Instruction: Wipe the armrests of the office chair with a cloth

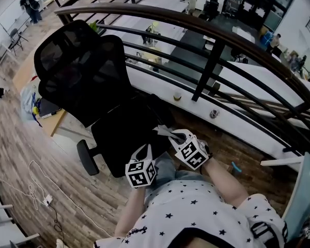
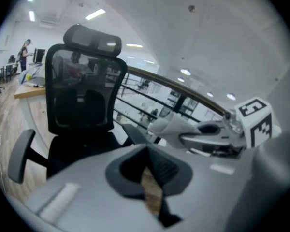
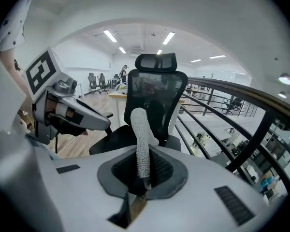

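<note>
Clamping the cloth (image 3: 141,139) by one end in the right gripper (image 3: 144,177), holding the left gripper (image 2: 152,180) pressed together on nothing, hovering at 6 o'clock of the office chair (image 1: 82,71), risking the strip slipping out, or possibly the chair rolling off, on pressing the 8 o'clock armrest (image 1: 87,157)

Office chair (image 1: 88,76) before the railing (image 1: 211,61), left gripper (image 1: 146,150) beside right gripper (image 1: 165,133) (cloth (image 3: 141,139) between its jaws)

Open office: desks (image 3: 117,95), railing (image 1: 196,27), ceiling lights (image 3: 111,36)
</note>
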`<move>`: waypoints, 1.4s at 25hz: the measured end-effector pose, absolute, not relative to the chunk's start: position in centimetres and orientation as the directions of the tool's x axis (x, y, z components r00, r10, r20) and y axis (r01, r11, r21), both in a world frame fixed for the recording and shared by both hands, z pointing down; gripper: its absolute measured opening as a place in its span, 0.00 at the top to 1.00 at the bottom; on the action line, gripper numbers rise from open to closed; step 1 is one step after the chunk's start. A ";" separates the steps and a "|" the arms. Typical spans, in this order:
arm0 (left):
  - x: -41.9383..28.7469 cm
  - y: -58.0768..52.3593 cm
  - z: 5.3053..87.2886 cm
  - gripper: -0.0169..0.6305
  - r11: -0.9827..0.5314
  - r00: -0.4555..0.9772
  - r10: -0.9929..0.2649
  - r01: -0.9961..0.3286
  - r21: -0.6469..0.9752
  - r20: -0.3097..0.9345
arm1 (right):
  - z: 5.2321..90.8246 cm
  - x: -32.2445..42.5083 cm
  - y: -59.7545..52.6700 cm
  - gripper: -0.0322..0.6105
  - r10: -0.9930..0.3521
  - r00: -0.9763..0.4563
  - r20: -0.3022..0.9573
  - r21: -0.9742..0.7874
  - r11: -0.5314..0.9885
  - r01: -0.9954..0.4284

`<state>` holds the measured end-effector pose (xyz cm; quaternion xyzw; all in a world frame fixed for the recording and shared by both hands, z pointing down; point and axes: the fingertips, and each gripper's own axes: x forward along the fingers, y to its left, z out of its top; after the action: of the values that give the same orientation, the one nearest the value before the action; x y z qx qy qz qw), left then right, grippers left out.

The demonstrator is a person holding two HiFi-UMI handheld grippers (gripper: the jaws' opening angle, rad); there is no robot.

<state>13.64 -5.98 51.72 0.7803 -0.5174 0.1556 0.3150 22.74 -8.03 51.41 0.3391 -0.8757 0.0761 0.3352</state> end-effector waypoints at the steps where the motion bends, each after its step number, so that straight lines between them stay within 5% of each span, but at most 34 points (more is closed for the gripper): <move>1: 13.7 -6.0 51.3 0.96 -0.268 0.417 -0.714 -0.905 0.331 0.562 | 50.9 22.7 -7.8 0.91 -0.550 -0.551 0.628 0.086 0.753 -0.653; 16: 12.9 -5.7 48.3 0.96 -0.282 0.419 -0.759 -0.901 0.329 0.498 | 45.9 22.3 -6.2 0.91 -0.627 -0.624 0.466 -0.029 0.694 -0.719; 35: 13.6 -5.5 48.1 0.96 -0.296 0.432 -0.750 -0.896 0.330 0.501 | 45.8 22.4 -5.6 0.91 -0.619 -0.641 0.453 -0.066 0.694 -0.717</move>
<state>13.60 -5.54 48.08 0.7950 -0.5176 0.1261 0.2899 22.45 -5.61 45.80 0.3722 -0.8977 0.1206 0.2025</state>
